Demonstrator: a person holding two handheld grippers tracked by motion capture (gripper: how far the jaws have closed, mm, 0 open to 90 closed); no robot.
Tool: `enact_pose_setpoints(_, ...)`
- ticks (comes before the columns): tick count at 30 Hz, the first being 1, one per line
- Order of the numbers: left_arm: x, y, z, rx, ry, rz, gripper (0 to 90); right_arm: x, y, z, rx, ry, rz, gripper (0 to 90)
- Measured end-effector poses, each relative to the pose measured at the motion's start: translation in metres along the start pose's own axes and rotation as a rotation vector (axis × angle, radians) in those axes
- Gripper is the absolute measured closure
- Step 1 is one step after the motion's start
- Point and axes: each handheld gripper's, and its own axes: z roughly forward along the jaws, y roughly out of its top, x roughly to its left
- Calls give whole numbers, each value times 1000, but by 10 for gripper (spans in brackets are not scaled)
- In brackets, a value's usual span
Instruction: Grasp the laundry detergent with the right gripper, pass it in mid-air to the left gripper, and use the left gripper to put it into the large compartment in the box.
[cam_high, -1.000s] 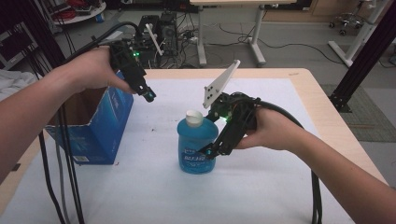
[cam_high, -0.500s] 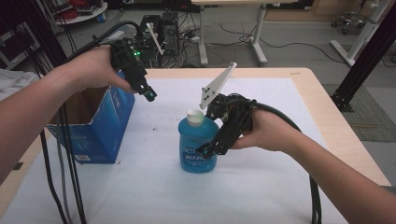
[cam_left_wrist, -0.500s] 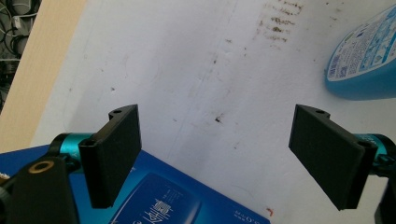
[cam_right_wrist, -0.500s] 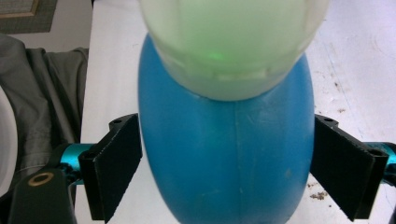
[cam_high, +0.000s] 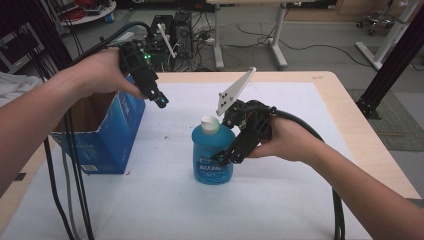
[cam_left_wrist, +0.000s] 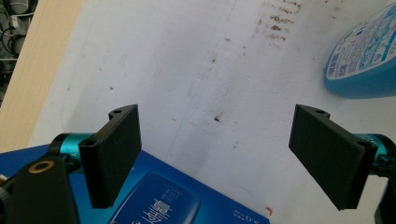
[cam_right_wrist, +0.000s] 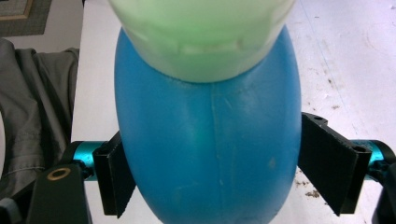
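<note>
With the blue bottle (cam_high: 212, 152) upright mid-bench beside the blue box (cam_high: 102, 135), the right tongs (cam_right_wrist: 212, 175) have just been closing around its body, pads seemingly touching; next, squeeze firmly before lifting, while the left tongs (cam_left_wrist: 231, 158) hang wide open and empty.

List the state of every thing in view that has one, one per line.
blue bottle: upright on the table, cap on, between the right gripper's jaws.
blue box: standing, top open.
right gripper: jaws have just been closing around the bottle, touching or nearly so.
left gripper: open, holding nothing, above the box edge.
</note>
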Motion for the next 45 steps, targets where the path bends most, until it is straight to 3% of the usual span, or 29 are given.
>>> enact_pose_setpoints(3, 0, -1, 0, 0, -2, -2, 171, -1, 0, 1, 1, -4, -9, 214)
enact_pose_setpoints(4, 0, -1, 1, 0, -2, -2, 171, -1, -1, 0, -8, 9, -21, 284)
enact_pose_setpoints(20, -1, -3, 1, 0, -7, -4, 171, 2, -2, 2, -17, -8, -43, 329)
enact_pose_setpoints(27, -1, -3, 1, 2, -10, -1, 171, 2, -3, 5, -21, -1, -31, 340)
enact_pose_setpoints(30, -2, -3, 1, 1, -9, -5, 171, 2, -5, 6, -37, 14, -53, 419)
enact_pose_setpoints(41, -3, -3, 0, -4, -12, 4, 171, 1, -9, 7, -74, 24, -52, 437)
enact_pose_setpoints(45, -4, -3, -2, -18, -20, 11, 171, -2, -10, 6, -78, 38, -31, 443)
